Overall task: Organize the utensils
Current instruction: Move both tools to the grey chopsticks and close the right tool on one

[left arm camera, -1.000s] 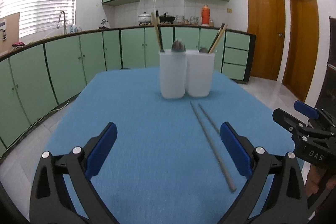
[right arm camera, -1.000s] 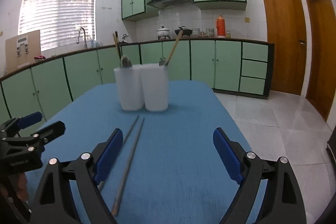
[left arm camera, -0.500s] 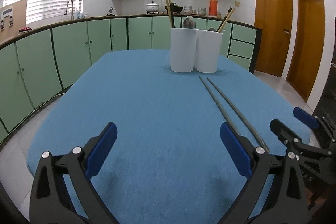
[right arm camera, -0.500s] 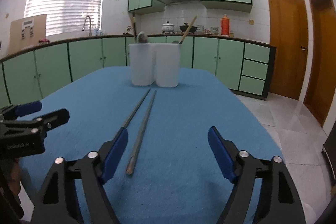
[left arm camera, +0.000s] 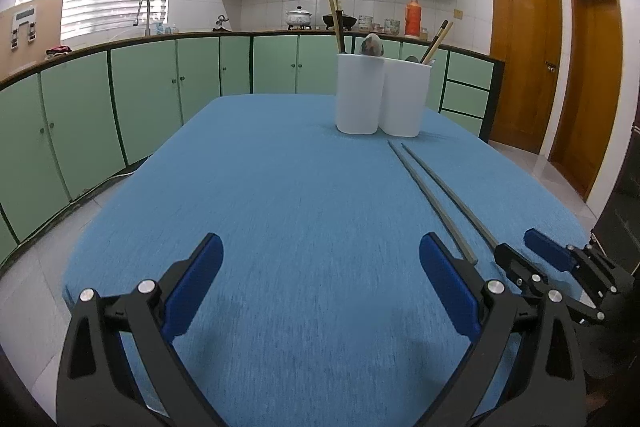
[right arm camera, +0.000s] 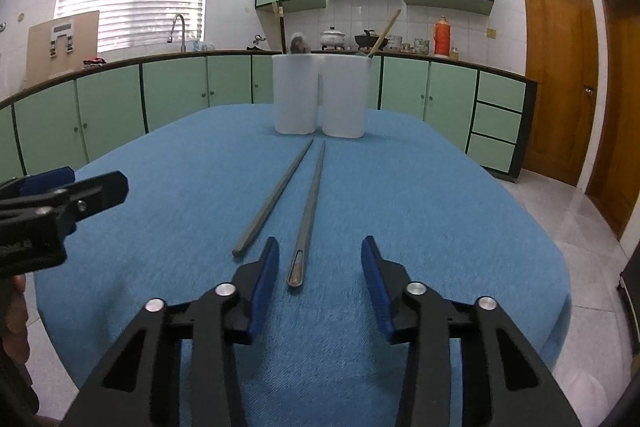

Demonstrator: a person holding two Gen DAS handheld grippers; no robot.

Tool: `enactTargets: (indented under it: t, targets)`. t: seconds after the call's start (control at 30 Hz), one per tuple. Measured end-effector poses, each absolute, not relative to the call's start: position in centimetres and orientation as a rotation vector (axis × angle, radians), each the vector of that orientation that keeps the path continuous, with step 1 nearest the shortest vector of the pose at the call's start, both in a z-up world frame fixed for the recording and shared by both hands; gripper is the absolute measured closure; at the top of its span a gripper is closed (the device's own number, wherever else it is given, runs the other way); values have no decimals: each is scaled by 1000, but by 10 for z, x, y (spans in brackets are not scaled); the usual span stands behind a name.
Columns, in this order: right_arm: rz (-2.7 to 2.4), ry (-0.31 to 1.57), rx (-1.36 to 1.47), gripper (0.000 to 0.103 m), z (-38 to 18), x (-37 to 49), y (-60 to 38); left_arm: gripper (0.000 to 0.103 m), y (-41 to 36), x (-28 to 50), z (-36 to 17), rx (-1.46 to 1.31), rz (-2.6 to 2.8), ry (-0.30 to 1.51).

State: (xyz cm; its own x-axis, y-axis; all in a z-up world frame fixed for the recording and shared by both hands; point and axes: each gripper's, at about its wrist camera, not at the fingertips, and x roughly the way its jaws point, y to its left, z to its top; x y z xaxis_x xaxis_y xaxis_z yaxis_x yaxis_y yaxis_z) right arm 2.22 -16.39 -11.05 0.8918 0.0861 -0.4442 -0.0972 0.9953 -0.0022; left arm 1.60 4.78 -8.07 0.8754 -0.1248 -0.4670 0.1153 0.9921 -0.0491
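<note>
Two long grey chopsticks lie side by side on the blue tablecloth (right arm camera: 420, 207): the left chopstick (right arm camera: 276, 195) and the right chopstick (right arm camera: 310, 211), also seen as a pair (left arm camera: 428, 195) in the left wrist view. My right gripper (right arm camera: 320, 251) hangs low over the near end of the right chopstick. Its jaws are closing, and that end lies between them with a gap on each side. My left gripper (left arm camera: 320, 247) stands wide open over bare cloth to the left of the chopsticks, with nothing between its fingers. Two white holders (right arm camera: 294, 95) (right arm camera: 344, 97) stand at the far end with utensils upright in them.
The table's near edge (right arm camera: 280, 387) lies just below my grippers, with tiled floor (right arm camera: 580, 211) to the right. Green cabinets (left arm camera: 140, 99) run along the far wall and left side. Wooden doors (left arm camera: 524, 67) stand at the right. A hand (right arm camera: 16, 311) holds the left gripper.
Both grippers have sunk toward the table and drawn back toward its near edge. The right jaws have narrowed around the near end of the right chopstick. The left jaws stay wide.
</note>
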Motion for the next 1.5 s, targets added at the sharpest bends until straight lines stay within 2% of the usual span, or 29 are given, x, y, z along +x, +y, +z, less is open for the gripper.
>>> enactTargets:
  t: [0.07, 0.5, 0.57, 0.93, 1.43, 1.5]
  targets:
    - [93, 468, -19, 70, -112, 24, -163, 7, 48, 16, -80, -22, -126, 487]
    - [62, 451, -30, 85, -118, 24, -152, 7, 43, 11, -82, -27, -138, 490]
    - [66, 450, -33, 94, -118, 24, -151, 7, 42, 10, -81, -26, -141, 487]
    - [52, 449, 13, 95, -118, 23, -158, 7, 36, 9, -81, -38, -153, 485]
    - [-53, 419, 127, 96, -109, 15, -209, 8, -10, 28, -96, -13, -231, 530]
    - [-63, 406, 122, 96, -109, 14, -215, 12, -16, 32, -100, -13, -240, 544]
